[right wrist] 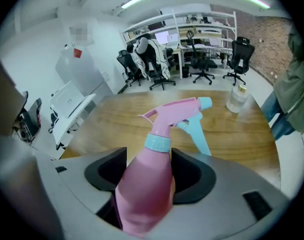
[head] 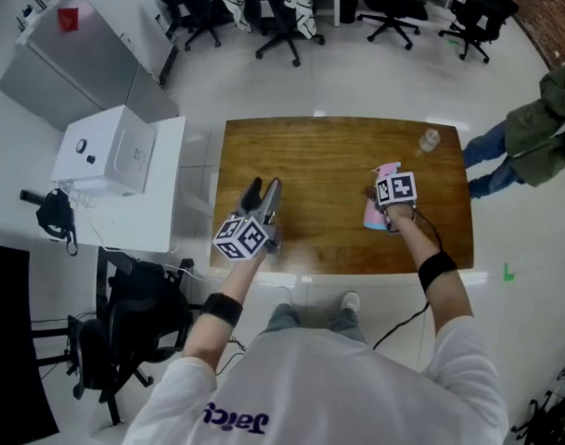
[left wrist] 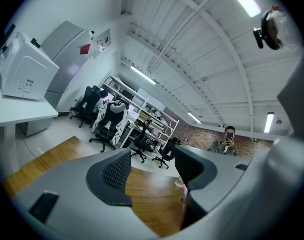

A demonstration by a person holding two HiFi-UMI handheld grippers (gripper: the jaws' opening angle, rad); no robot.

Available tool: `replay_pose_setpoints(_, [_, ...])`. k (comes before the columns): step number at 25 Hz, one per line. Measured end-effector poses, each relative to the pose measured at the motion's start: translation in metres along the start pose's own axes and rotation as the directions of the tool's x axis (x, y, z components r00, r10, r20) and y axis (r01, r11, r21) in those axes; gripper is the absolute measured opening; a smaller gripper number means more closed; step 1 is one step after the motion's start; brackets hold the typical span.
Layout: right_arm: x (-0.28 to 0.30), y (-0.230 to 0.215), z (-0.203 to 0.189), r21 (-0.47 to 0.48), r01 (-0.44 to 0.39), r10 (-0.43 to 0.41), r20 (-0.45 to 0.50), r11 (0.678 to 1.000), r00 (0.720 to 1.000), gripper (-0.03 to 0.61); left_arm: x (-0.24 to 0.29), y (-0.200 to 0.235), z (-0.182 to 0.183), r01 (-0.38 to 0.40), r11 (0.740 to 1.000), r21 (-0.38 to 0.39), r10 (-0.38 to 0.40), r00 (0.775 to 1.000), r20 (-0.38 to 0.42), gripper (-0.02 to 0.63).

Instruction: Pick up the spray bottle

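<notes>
The pink spray bottle (right wrist: 144, 194) with a light blue collar and trigger sits between the jaws of my right gripper (right wrist: 149, 170), which are shut on its body; its nozzle points away from me. In the head view the spray bottle (head: 374, 215) is at the right front of the wooden table (head: 319, 156), partly hidden under the right gripper (head: 382, 200). Whether it rests on the wood I cannot tell. My left gripper (head: 263, 191) hovers over the table's left front, open and holding nothing; the left gripper (left wrist: 152, 171) faces across the table.
A small clear bottle (head: 430, 140) stands at the table's far right corner; the clear bottle (right wrist: 236, 98) lies beyond the spray nozzle. A person in a green jacket (head: 542, 128) stands at the right. A white side table with a white box (head: 106, 151) is left; office chairs (head: 282, 17) behind.
</notes>
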State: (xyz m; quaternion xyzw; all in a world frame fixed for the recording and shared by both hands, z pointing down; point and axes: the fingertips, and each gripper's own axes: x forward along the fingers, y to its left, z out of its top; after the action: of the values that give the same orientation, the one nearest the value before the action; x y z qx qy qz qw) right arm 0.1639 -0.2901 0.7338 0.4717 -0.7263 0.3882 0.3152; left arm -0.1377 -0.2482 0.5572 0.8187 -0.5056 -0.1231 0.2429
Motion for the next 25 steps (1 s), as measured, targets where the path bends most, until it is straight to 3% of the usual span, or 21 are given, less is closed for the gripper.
replay_pose_setpoints(5, [-0.037, 0.033, 0.027, -0.047, -0.010, 0.017, 0.158, 0.999, 0.987, 0.284, -0.007, -0.002, 0.006, -0.008, 0.998, 0.054, 0.009, 1.000, -0.004, 0.272])
replay_pose_setpoints(11, [-0.087, 0.063, 0.053, -0.146, 0.035, 0.017, 0.335, 0.989, 0.942, 0.284, -0.014, -0.006, 0.020, -0.034, 0.978, 0.204, 0.037, 0.999, -0.008, 0.272])
replay_pose_setpoints(14, [-0.115, 0.079, 0.068, -0.185, 0.067, 0.023, 0.443, 0.980, 0.896, 0.284, -0.018, -0.012, 0.025, -0.030, 0.953, 0.300, 0.039, 0.999, -0.023, 0.272])
replay_pose_setpoints(19, [-0.159, 0.098, 0.079, -0.244, 0.160, 0.013, 0.583, 0.956, 0.812, 0.284, -0.027, -0.017, 0.033, -0.028, 0.920, 0.391, 0.044, 0.998, -0.033, 0.273])
replay_pose_setpoints(25, [-0.209, 0.124, 0.074, -0.241, 0.178, 0.049, 0.710, 0.954, 0.702, 0.284, -0.046, -0.024, 0.048, -0.048, 0.873, 0.485, 0.059, 0.998, -0.006, 0.282])
